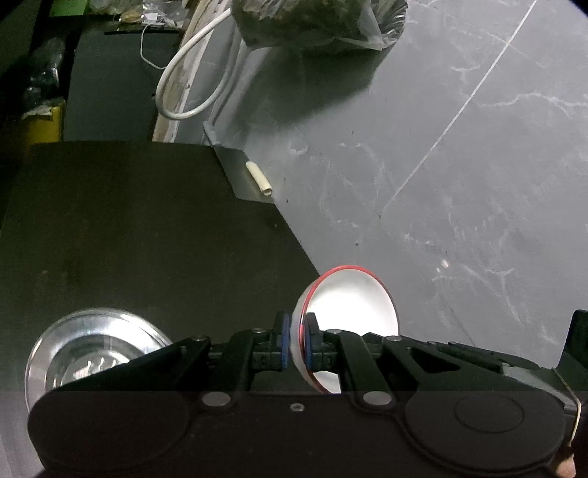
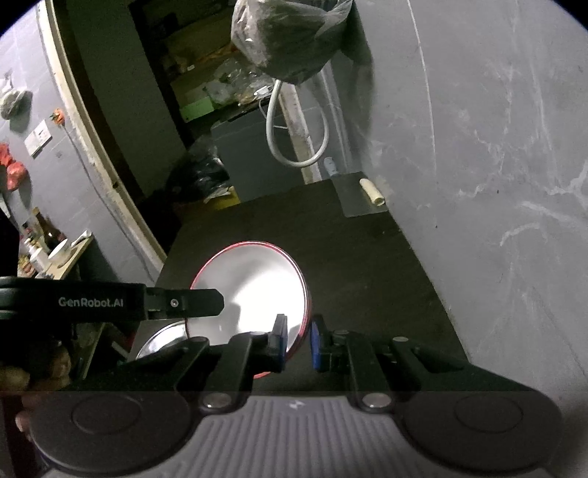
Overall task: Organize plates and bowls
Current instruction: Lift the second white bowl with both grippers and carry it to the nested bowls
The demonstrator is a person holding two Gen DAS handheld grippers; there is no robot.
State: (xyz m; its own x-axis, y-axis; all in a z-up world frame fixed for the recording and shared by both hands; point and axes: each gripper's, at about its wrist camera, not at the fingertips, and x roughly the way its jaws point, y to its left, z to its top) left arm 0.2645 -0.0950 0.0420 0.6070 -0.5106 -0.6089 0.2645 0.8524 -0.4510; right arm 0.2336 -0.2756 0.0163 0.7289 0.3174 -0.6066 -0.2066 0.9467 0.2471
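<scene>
Left wrist: white bowl (image 1: 352, 309), red rim, seemingly empty.

Dim room, both views. Glare blows out the inside of the red-rimmed bowl (image 1: 349, 312) (image 2: 253, 290). Dark table (image 1: 147, 228) (image 2: 349, 264) nearly black, little detail. Hanging bag (image 1: 316, 22) casts soft shadow on wall. Fisheye bends edges, corners vignetted. Focus OK.

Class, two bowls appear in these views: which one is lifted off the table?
The white bowl with the red rim, pinched at its rim by both tools. The clear glass bowl sits on the dark table, untouched.
</scene>
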